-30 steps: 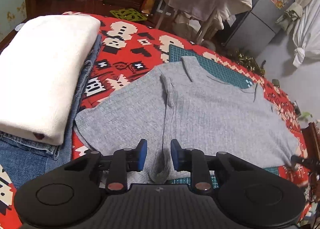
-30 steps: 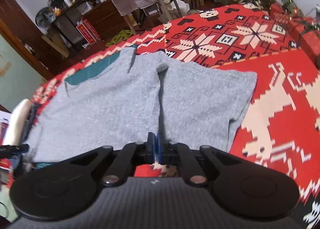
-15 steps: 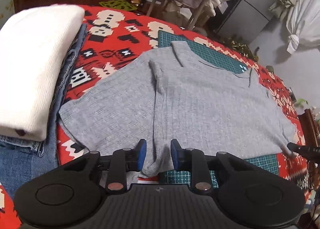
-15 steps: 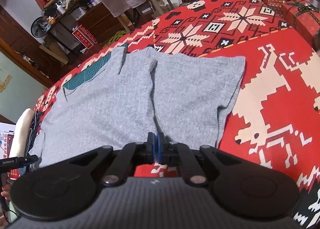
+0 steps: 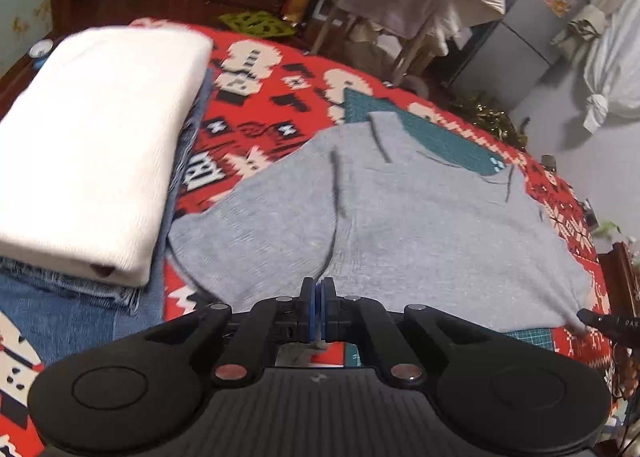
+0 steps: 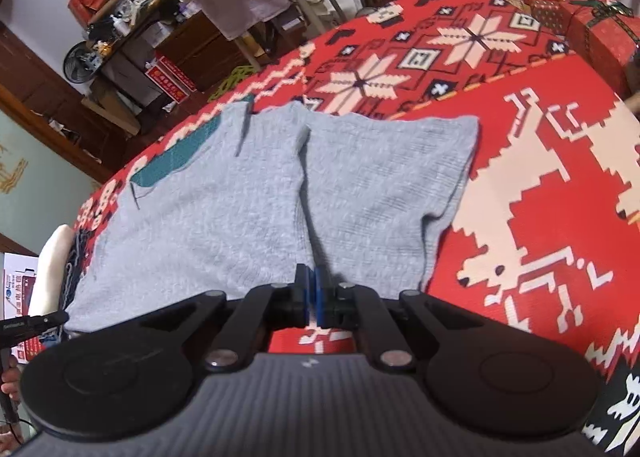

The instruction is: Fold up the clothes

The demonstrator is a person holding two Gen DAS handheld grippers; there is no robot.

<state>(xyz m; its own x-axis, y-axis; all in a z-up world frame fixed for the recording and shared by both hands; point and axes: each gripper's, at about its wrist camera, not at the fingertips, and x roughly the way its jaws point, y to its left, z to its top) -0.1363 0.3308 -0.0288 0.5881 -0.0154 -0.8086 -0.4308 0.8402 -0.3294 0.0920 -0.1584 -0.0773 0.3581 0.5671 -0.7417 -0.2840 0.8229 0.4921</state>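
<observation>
Grey knit shirt [image 5: 400, 217] hem pinched by both hand-held grippers

**Two wrist cameras, one shirt seen from opposite corners**

The left wrist camera sits just behind the left hand-held gripper [image 5: 319, 307], looking forward and steeply down along its fingers, close over the near hem of the grey shirt [image 5: 420, 225]. The right wrist camera rides the right hand-held gripper [image 6: 311, 299] likewise, tilted down at the same hem. Both views share the grey shirt [image 6: 224, 225] and the red patterned cloth [image 5: 276, 113] on the counter. Each sees the other hand-held gripper's tip at its frame edge, beside the shirt.
</observation>
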